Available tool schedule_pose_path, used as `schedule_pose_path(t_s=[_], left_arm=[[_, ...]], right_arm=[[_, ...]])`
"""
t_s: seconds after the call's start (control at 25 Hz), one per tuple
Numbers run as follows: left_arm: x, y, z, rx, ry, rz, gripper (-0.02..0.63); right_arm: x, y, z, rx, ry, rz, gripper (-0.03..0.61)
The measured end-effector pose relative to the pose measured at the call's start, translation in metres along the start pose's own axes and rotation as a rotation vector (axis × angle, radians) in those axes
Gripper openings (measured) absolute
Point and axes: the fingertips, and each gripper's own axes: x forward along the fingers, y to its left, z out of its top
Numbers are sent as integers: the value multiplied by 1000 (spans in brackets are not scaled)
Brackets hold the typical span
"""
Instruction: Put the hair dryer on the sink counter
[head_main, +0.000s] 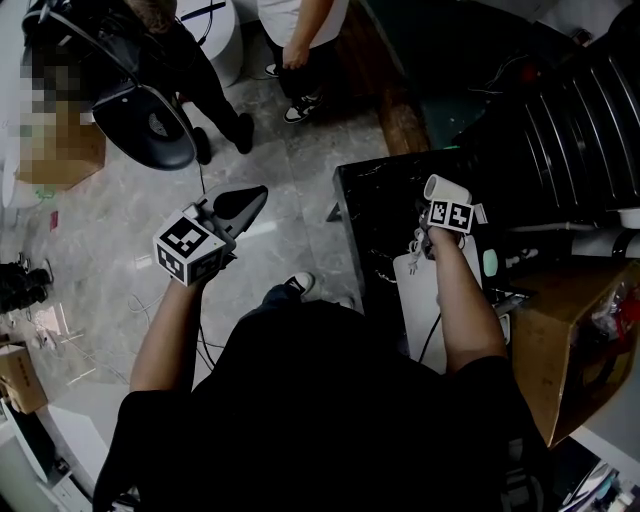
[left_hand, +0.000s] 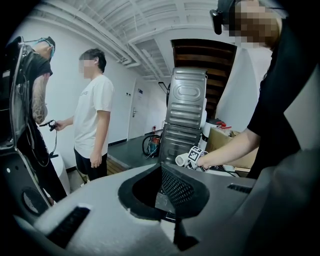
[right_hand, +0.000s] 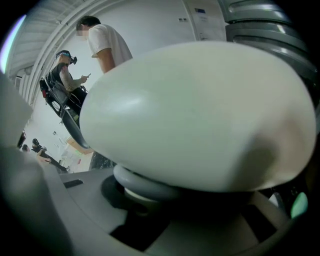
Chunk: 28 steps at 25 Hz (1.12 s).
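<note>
The white hair dryer (head_main: 443, 187) is held over the black marble counter (head_main: 368, 215), with my right gripper (head_main: 446, 204) shut on it. In the right gripper view the dryer's rounded white body (right_hand: 200, 115) fills most of the picture, and a grey ring sits where it meets the jaws. Its coiled cord (head_main: 417, 246) hangs below the hand. My left gripper (head_main: 246, 202) is held out over the floor to the left, its jaws together with nothing in them. The left gripper view shows the dryer (left_hand: 181, 160) small and far off, beside the right gripper's marker cube (left_hand: 195, 155).
A white flat board (head_main: 428, 300) and a cardboard box (head_main: 560, 340) lie on the right. A dark ribbed panel (head_main: 575, 130) stands behind the counter. Two people (head_main: 300, 40) stand on the tiled floor beyond, beside a black chair (head_main: 145, 125).
</note>
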Motion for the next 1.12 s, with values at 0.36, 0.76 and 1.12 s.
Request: schedule_pose_path(t_s=[0.36, 0.76, 1.12], left_arm=[[5, 5, -1, -9, 1, 1, 14], [22, 3, 2, -2, 10, -31, 14], [29, 4, -1, -10, 17, -42, 14]], right_arm=[[7, -3, 0, -6, 43, -19, 138], [13, -3, -2, -8, 66, -21, 139], [15, -3, 1, -8, 64, -13, 144]])
